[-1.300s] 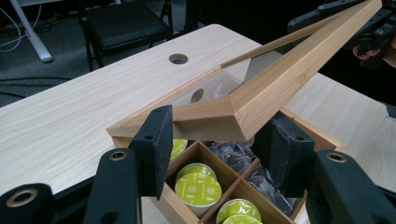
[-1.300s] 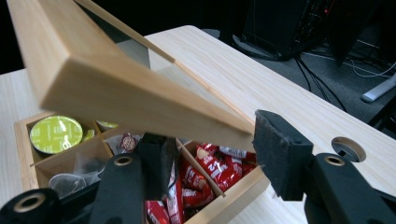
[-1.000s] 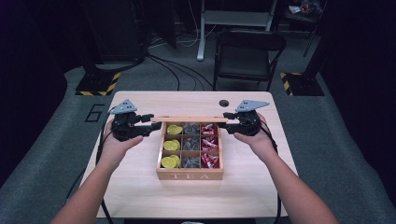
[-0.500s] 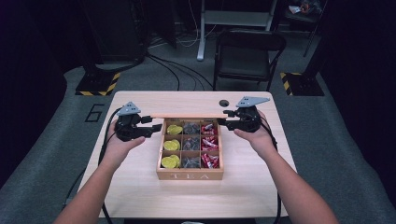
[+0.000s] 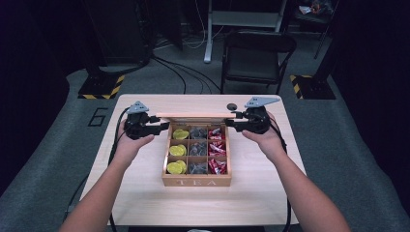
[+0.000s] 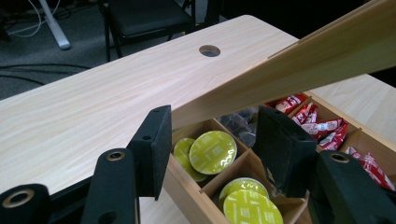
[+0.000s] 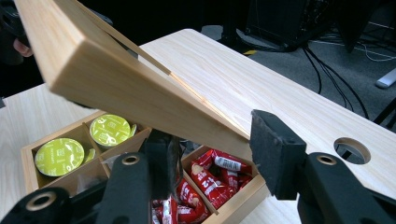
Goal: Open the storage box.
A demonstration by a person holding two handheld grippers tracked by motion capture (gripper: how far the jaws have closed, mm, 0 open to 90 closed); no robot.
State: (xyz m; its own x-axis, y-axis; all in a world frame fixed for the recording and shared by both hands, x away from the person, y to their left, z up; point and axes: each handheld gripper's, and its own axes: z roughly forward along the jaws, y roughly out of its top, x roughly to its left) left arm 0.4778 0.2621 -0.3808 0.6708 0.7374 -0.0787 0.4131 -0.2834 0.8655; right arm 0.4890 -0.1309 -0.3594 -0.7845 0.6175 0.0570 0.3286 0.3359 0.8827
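While both tools (image 5: 164, 126) (image 5: 231, 122) grip its raised lid (image 5: 196, 115), the tea box (image 5: 197, 181) shows yellow pods (image 5: 176, 151), red sachets (image 5: 216, 150).

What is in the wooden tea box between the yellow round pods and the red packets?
A middle column of dark grey sachets lies between the yellow pods and red packets, seen in the high view.

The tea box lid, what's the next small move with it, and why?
Probably keep lowering the lid evenly toward the tea box. The left tool and right tool bracket its two ends, it stands tilted above the open compartments, and nothing sticks up in its way.
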